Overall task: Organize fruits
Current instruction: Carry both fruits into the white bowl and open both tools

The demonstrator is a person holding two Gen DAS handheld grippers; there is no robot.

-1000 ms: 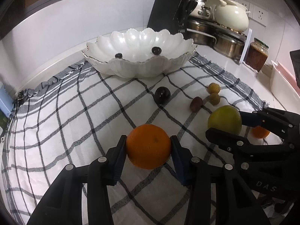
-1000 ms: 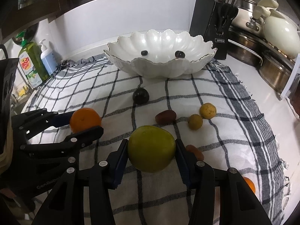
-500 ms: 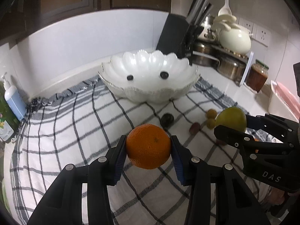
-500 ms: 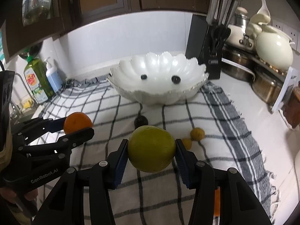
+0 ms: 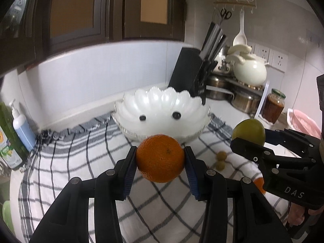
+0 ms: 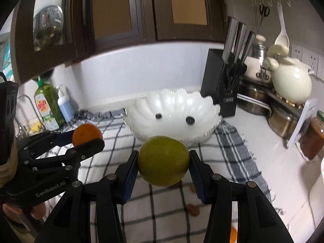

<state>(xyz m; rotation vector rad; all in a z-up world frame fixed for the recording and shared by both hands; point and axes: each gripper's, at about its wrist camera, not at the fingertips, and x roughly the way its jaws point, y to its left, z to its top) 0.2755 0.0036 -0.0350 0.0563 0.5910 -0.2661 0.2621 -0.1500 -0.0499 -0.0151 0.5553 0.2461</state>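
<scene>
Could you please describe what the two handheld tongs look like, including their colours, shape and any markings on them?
Both are matt black plastic linkages with round silver rivets and two long fingers faced with ribbed dark blue pads. The left tongs carry white "GenRobot.AI" lettering on the side, readable in the right wrist view. The right tongs show white "DAS" lettering in the left wrist view. No cables are visible.

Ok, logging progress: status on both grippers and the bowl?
Left gripper shut on orange. Right gripper shut on green fruit. Bowl ahead, path clear.
</scene>
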